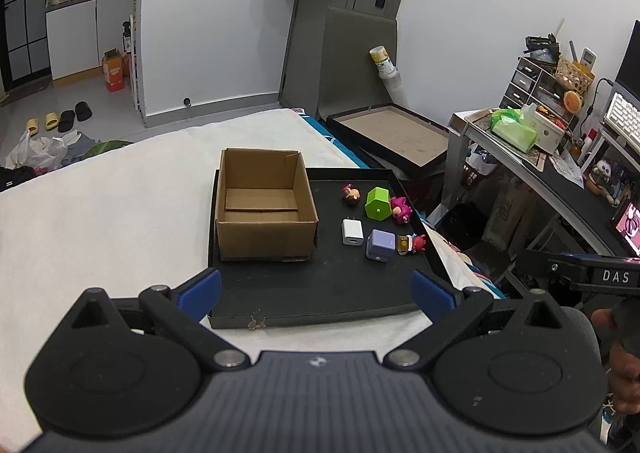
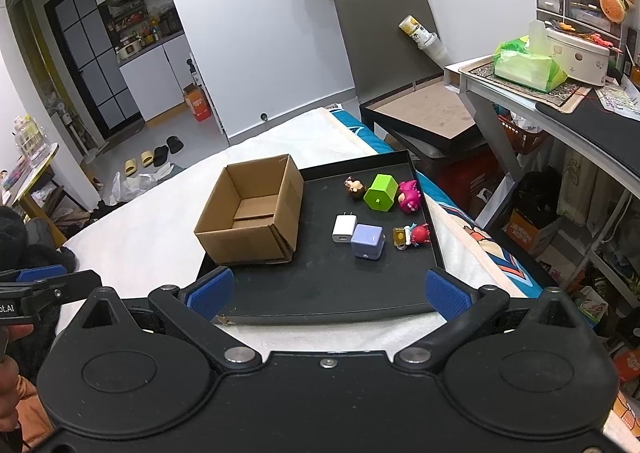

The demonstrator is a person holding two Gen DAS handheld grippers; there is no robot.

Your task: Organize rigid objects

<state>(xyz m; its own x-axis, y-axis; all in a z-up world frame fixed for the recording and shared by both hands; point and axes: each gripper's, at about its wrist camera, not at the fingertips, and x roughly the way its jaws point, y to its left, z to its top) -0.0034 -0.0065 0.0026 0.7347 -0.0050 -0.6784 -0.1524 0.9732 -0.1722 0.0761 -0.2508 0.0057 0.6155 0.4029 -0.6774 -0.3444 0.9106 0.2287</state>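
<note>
Both claws hang spread and empty above the near edge of the shallow black tray point(image 1: 320, 295): the left gripper point(image 1: 316, 289) with its blue pads wide apart, the right gripper point(image 2: 327, 291) the same, neither touching anything.

On the tray's left half stands an open brown cardboard box point(image 1: 264, 205), with nothing showing inside it. To its right lie six small pieces in two rows. Far row: a small brown-and-pink figurine point(image 1: 352, 195), a lime-green hexagonal plastic block point(image 1: 377, 203) and a magenta toy creature point(image 1: 400, 209) touching the block's right side. Near row: a white wall charger cube point(image 1: 352, 232), a lavender cube charger point(image 1: 380, 245) just beside it, and a red figurine with a yellow tag point(image 1: 411, 243) at the right.

Nothing looks sorted yet, so I judge the first pick is in hand. The right claw seems best placed. The white charger, nearest the box, is a fair start: come straight down, pads on its flat sides, and clear of the lavender cube close alongside. The green block and magenta toy press together, so whichever goes first could nudge the other. Lift above the box wall before crossing, then release low inside.
</note>
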